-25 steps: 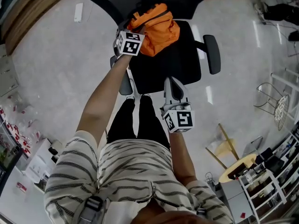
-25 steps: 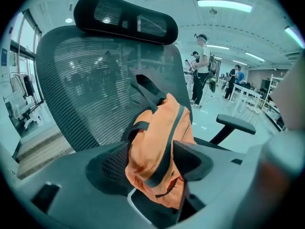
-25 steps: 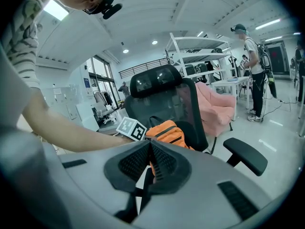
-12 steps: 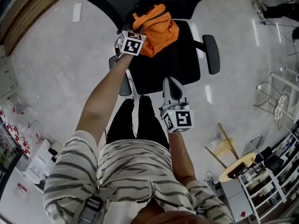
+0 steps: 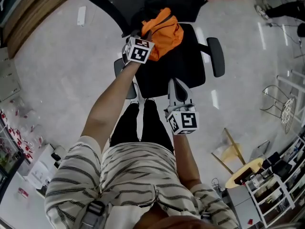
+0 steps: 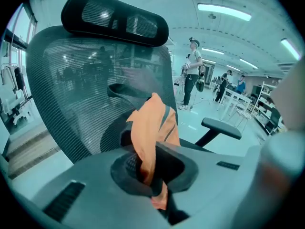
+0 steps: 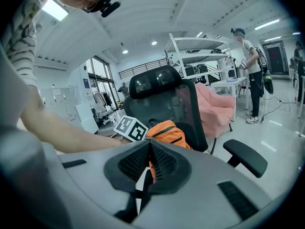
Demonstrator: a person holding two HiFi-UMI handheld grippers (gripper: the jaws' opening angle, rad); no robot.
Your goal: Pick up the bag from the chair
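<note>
The orange bag (image 5: 167, 28) lies on the seat of a black office chair (image 5: 178, 68), against its mesh backrest (image 6: 71, 80). My left gripper (image 5: 144, 33) has just been closing and is shut on a bunched fold of the bag (image 6: 151, 128) at its left side; orange cloth shows between the pads of the left gripper (image 6: 150, 168). The right gripper (image 5: 176, 86) hovers over the seat's front edge, jaws shut with nothing in them. From the right gripper (image 7: 150, 149) view the bag (image 7: 167, 133) and the left gripper's marker cube (image 7: 130, 128) sit ahead.
The chair's armrests (image 5: 217, 55) stick out on both sides. A pink seat (image 7: 217, 104) and a white rack (image 7: 200, 56) stand behind the chair, with people (image 6: 193, 70) farther back. A yellow round table (image 5: 240, 171) and shelves (image 5: 274, 190) are at the right.
The left gripper's jaws have shut on the bag's cloth and shifted slightly right and up. The bag is now gathered and pulled up at that side. The right gripper has not moved.
</note>
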